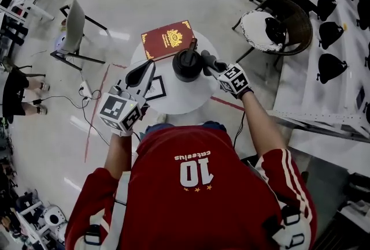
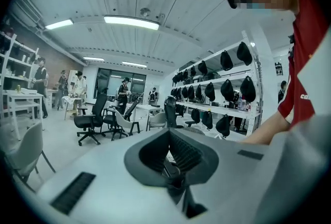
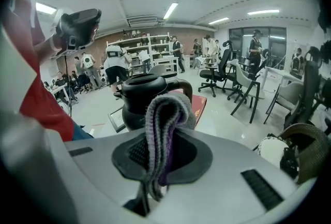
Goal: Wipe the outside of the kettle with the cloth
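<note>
1. On the round white table just ahead of the person, the black kettle stands upright near the middle. A red book lies at the table's far edge, and a small black-framed picture lies flat on the near-left part.
2. The right gripper reaches in at the kettle's right side. Its jaws are clamped on a folded grey and purple knitted cloth. The cloth stands up between them, with the kettle just behind it. No view shows whether cloth and kettle touch.
3. The left gripper is held up off the table at the near left and tilted upward. Its jaws are drawn together with nothing between them, and its own view looks out at the ceiling and the room.
4. Bare floor lies open to the left of the table and beyond it. A grey chair stands well apart on the left, and a red floor line runs past that side.
5. A round wicker chair with a white cushion sits near the table's right. White shelving carrying black caps closes off that side.
6. In the head view the cloth is lost behind the right gripper, and the person's red shirt and arms cover the table's near rim. In the right gripper view the gripper's body hides the kettle's base. A person at the left edge is cut off.
</note>
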Motion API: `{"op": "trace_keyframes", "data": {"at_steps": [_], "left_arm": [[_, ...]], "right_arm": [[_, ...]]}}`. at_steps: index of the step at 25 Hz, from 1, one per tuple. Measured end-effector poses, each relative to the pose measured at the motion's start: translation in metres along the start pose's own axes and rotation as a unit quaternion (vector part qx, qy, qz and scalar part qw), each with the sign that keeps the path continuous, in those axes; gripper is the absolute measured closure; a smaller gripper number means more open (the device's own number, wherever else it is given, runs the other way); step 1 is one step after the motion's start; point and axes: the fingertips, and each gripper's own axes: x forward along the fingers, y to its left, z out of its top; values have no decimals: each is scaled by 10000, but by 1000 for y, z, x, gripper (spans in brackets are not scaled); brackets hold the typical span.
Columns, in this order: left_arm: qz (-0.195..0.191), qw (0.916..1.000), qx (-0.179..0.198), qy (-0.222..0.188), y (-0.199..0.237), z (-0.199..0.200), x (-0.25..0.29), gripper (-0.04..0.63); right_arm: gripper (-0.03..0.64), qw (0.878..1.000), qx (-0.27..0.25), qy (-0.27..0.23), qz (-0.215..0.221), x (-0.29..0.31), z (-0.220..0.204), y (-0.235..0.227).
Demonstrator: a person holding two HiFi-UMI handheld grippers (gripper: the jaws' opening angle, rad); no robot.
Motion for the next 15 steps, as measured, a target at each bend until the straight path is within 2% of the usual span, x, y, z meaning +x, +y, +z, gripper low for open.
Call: {"op": "trace_keyframes", "data": {"at_steps": [3, 15], "left_arm": [[-175, 9998, 75, -17, -2, 3, 3, 588], [-671, 9977, -16, 51, 1, 0, -6, 589]], "right_arm": [[565, 9996, 220, -32, -146, -3, -5, 6], [565, 9956, 805, 1, -487, -13, -23, 36]]}}
